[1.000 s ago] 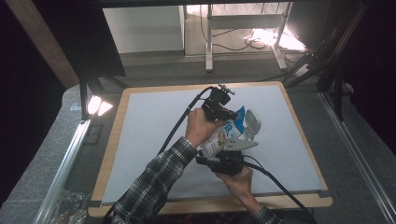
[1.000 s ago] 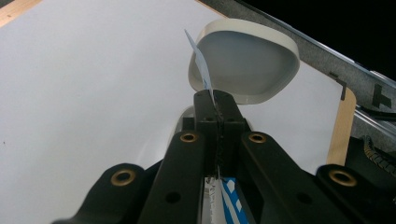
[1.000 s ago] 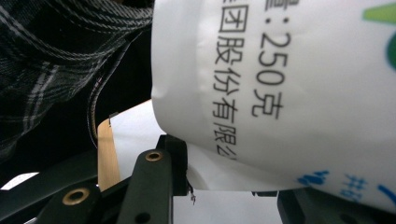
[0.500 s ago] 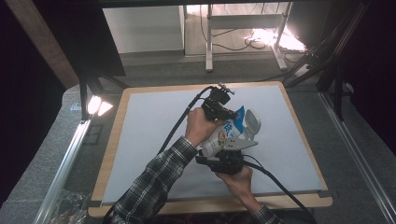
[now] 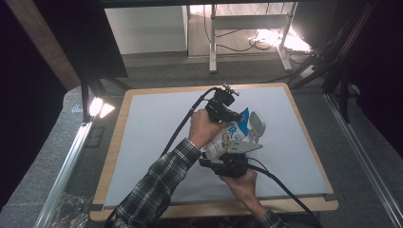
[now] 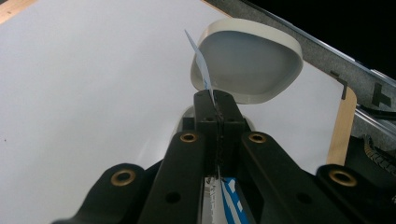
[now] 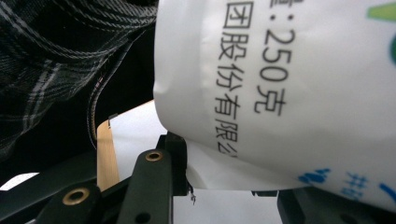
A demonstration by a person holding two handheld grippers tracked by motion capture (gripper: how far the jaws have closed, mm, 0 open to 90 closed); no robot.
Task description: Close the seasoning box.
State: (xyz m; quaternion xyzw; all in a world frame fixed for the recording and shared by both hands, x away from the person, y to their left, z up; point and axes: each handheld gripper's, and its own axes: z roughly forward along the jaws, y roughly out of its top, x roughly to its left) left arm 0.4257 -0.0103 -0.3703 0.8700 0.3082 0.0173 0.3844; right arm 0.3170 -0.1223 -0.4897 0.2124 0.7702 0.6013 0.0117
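A white and blue printed bag (image 5: 227,137) is held up over the middle of the white mat, tilted toward a white bowl (image 5: 256,124). My left gripper (image 5: 227,114) is shut on the bag's blue top edge; in the left gripper view the thin edge (image 6: 201,65) sticks out past the pressed-together jaws (image 6: 215,100), with the empty bowl (image 6: 247,65) just beyond. My right gripper (image 5: 228,164) holds the bag's lower end from the near side; in the right gripper view the bag (image 7: 289,88) sits between the jaws, with black printed characters on its white face.
The white mat (image 5: 157,137) covers a wooden-edged table (image 5: 114,142). A plaid sleeve (image 5: 157,185) reaches in from the bottom left, and black cables (image 5: 183,128) trail from both grippers. A lamp (image 5: 97,107) shines at the table's left edge.
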